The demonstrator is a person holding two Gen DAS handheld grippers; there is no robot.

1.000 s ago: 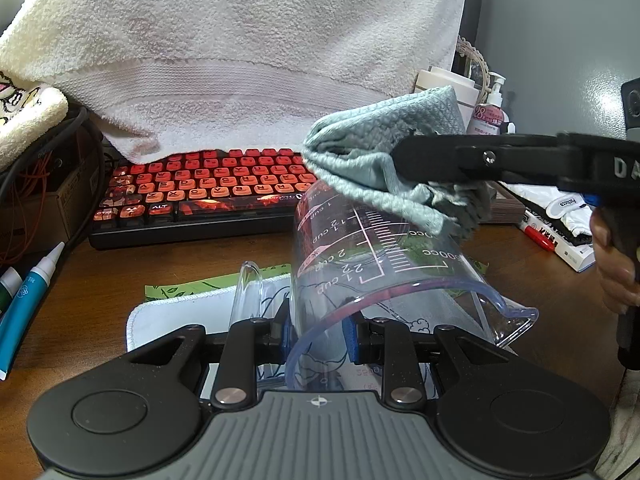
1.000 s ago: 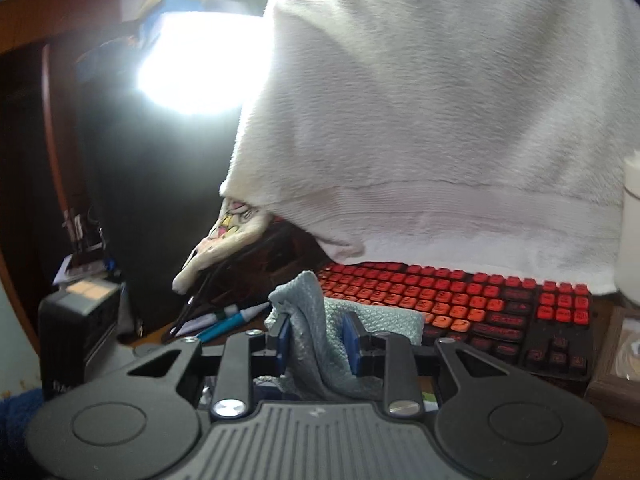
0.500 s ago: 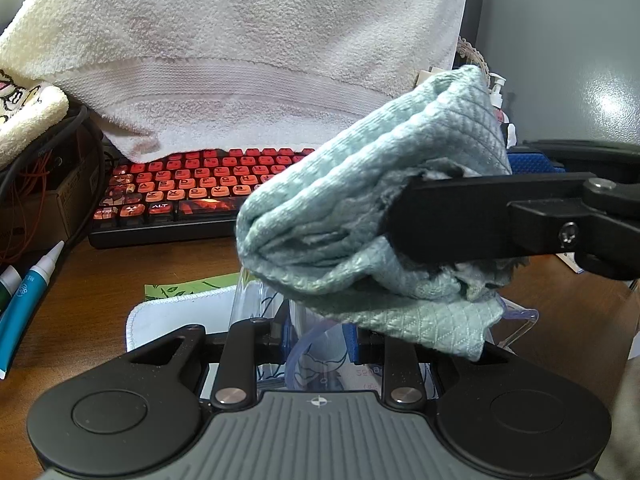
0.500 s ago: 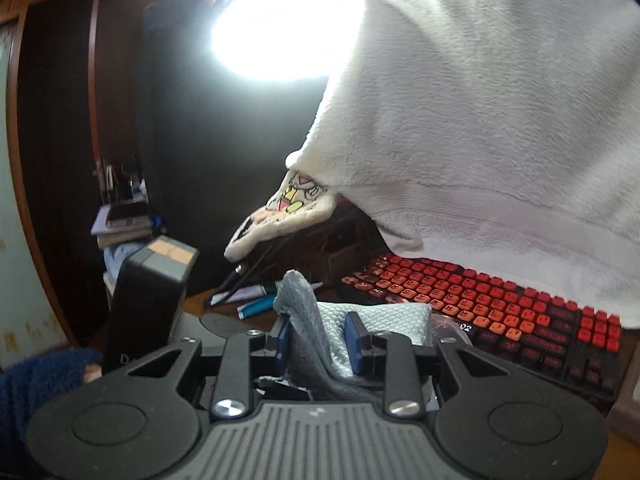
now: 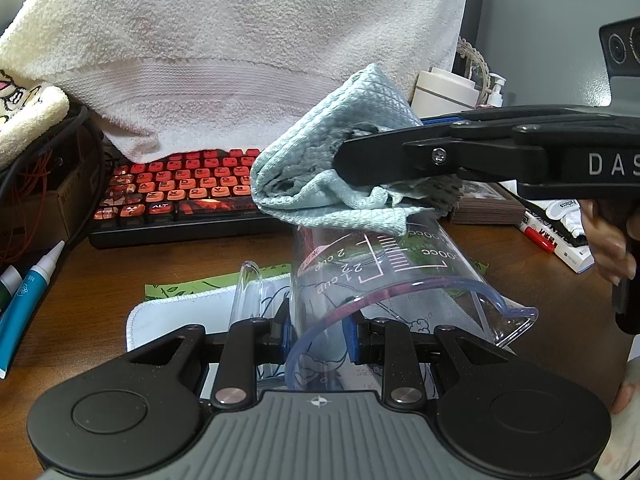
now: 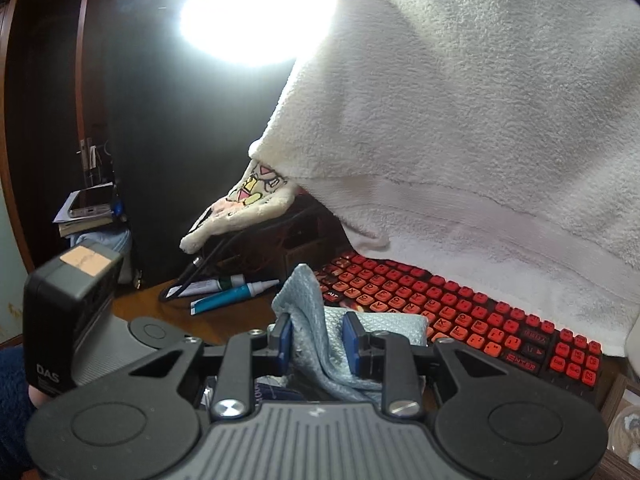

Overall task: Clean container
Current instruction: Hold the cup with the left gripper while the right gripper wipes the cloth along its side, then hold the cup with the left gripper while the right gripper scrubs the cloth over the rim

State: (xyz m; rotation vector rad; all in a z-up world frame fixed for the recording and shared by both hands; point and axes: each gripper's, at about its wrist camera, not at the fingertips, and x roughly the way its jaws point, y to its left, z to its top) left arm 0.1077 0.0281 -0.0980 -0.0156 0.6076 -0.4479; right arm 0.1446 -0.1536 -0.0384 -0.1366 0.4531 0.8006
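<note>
A clear plastic measuring cup (image 5: 384, 280) lies tilted with its mouth toward the camera, and my left gripper (image 5: 318, 330) is shut on its rim. Its handle (image 5: 248, 292) stands to the left. A pale blue-green cloth (image 5: 340, 176) is bunched over the cup's far end, clamped by my right gripper (image 5: 352, 160), which reaches in from the right. In the right wrist view the same cloth (image 6: 316, 332) sits between the blue pads of my right gripper (image 6: 318, 338). The left gripper's body (image 6: 68, 312) shows at lower left there.
A red-keyed keyboard (image 5: 180, 188) lies behind the cup under a hanging white towel (image 5: 248, 52). A white mat (image 5: 176, 320) lies under the cup. Tubes (image 5: 28, 296) lie at left, bottles (image 5: 444, 92) and markers (image 5: 540, 236) at right. A hand (image 5: 608, 240) holds the right gripper.
The cloth and right gripper have pulled back and up from in front of the camera to the cup's far end. The cup is visible again, still held.
</note>
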